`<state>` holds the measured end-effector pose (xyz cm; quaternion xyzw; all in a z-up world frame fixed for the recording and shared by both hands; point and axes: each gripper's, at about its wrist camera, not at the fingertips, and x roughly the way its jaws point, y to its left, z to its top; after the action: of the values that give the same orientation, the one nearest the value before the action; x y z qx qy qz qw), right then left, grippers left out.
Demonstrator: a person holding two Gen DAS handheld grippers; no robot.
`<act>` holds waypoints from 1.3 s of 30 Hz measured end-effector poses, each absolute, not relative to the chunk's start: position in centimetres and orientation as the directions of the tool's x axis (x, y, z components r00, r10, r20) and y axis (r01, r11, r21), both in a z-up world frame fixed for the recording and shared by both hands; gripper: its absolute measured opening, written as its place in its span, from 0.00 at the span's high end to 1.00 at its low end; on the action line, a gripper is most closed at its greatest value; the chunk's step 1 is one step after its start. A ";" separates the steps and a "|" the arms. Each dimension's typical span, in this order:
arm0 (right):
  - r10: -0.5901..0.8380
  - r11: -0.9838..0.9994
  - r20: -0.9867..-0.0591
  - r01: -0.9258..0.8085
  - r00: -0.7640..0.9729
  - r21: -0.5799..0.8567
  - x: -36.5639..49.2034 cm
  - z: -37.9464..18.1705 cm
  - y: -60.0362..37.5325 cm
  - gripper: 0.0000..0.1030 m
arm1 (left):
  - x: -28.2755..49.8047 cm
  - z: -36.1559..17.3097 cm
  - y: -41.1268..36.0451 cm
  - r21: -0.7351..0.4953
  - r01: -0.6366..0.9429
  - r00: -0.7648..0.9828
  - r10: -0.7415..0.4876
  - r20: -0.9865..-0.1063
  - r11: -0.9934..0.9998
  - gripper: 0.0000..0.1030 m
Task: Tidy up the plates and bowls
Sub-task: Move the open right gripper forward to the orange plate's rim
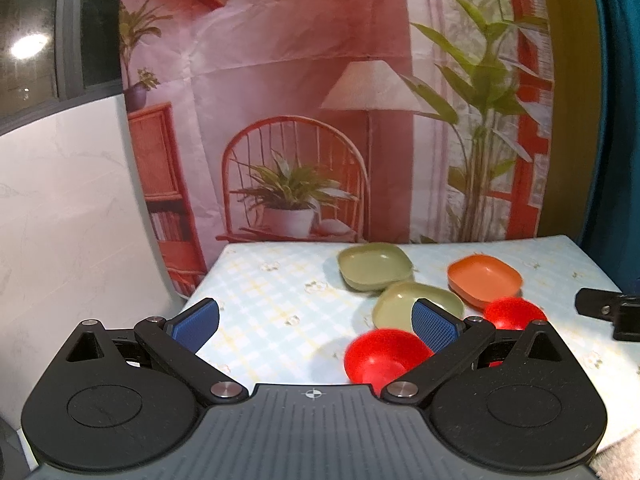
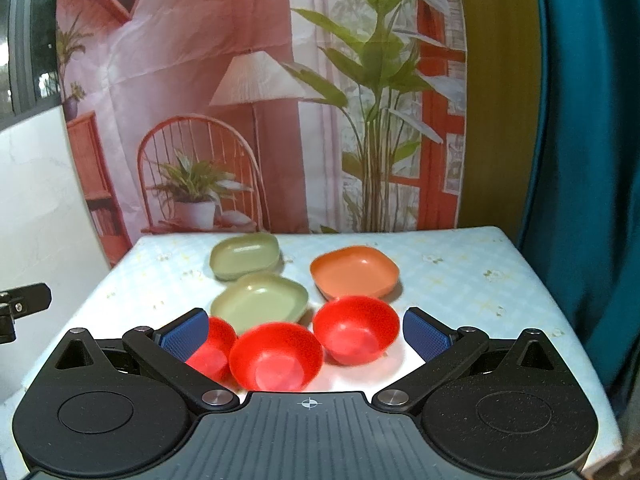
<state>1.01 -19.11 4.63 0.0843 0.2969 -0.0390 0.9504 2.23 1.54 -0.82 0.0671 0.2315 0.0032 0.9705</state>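
Observation:
Three red round bowls sit at the table's near side: left point(image 2: 208, 354), middle point(image 2: 276, 356) and right point(image 2: 356, 328). Behind them are a near green square dish point(image 2: 260, 300), a far green dish point(image 2: 245, 256) and an orange dish point(image 2: 354, 270). My right gripper point(image 2: 306, 334) is open above the red bowls, holding nothing. My left gripper point(image 1: 316, 326) is open over bare cloth, left of a red bowl point(image 1: 380, 356). The left wrist view also holds a second red bowl point(image 1: 514, 312), both green dishes point(image 1: 376, 270) point(image 1: 404, 304) and the orange dish point(image 1: 484, 280).
The table point(image 2: 460, 272) wears a light blue checked cloth and backs onto a printed room-scene backdrop point(image 2: 256, 120). A teal curtain point(image 2: 580, 160) hangs on the right and a white wall point(image 1: 60, 200) stands on the left. The other gripper's black tip point(image 1: 608, 312) shows at the edge.

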 end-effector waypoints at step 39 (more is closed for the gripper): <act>0.012 0.989 -0.630 0.086 0.777 0.124 17.1 -6.4 -22.1 0.00 | 17.1 -9.8 -0.1 0.113 0.078 0.810 0.003 -0.586 0.991 0.00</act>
<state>17.09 -22.07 -6.35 0.0729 0.3335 -0.0197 0.9397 17.10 -0.12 -9.76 0.0659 0.3076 -0.0197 0.9490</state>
